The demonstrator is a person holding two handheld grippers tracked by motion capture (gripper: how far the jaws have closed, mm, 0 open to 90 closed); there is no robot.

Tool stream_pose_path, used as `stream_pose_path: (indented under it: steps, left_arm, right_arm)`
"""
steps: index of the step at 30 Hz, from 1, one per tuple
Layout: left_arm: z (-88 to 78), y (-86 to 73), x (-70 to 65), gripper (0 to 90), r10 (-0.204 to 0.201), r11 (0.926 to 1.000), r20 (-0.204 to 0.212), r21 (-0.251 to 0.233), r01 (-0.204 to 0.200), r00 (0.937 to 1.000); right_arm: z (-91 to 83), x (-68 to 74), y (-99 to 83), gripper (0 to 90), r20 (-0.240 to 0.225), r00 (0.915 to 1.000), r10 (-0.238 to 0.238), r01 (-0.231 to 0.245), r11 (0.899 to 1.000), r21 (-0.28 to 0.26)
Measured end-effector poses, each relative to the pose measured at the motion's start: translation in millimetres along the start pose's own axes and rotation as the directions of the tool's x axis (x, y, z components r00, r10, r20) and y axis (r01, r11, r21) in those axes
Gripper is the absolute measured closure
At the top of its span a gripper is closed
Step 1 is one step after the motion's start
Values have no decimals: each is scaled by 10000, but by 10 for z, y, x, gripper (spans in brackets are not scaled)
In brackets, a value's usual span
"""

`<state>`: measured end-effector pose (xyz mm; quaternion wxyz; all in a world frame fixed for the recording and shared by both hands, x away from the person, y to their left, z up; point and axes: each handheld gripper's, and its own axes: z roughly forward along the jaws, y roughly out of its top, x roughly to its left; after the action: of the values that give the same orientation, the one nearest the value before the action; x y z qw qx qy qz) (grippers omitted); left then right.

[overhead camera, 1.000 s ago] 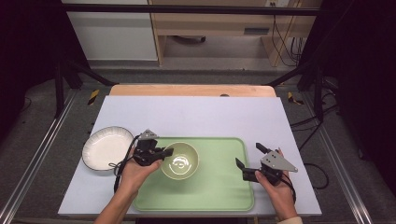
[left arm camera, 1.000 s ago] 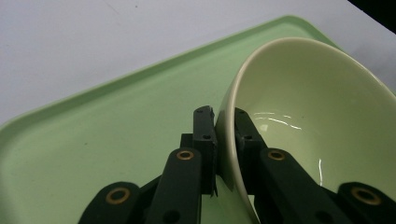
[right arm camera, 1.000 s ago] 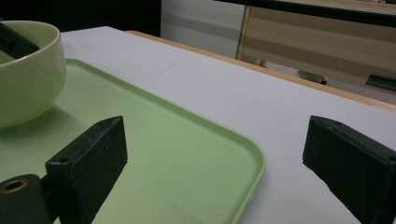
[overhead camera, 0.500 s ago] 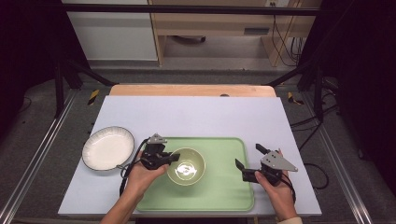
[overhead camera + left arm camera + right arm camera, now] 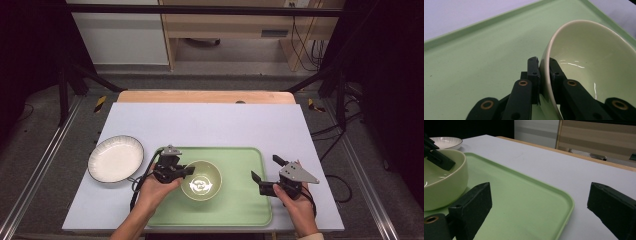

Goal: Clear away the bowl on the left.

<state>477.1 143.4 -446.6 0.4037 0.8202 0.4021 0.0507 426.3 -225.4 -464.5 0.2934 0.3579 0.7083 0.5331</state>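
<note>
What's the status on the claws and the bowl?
Left claw shut on bowl rim, bowl over tray. Right claw open, at tray's right edge. Plate off to the left, clear.

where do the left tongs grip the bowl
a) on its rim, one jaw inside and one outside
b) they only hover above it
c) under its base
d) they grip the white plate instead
a: in the left gripper view the left tongs clamp the rim of the bowl, one jaw inside and one outside, over the tray.
</note>
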Motion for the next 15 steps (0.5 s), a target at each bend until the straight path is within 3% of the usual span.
stream_pose_path:
  steps: [3, 15]
  left_arm:
    - [8, -8, 22, 827, -176, 9998, 3, 71, 176, 9998]
    - [20, 4, 33, 829, -142, 9994, -22, 329, 143, 9999]
  right_arm:
    - [4, 2, -1, 60, -113, 9999, 4, -3, 10000, 15]
    - [17, 24, -7, 60, -164, 9999, 47, -45, 9999, 119]
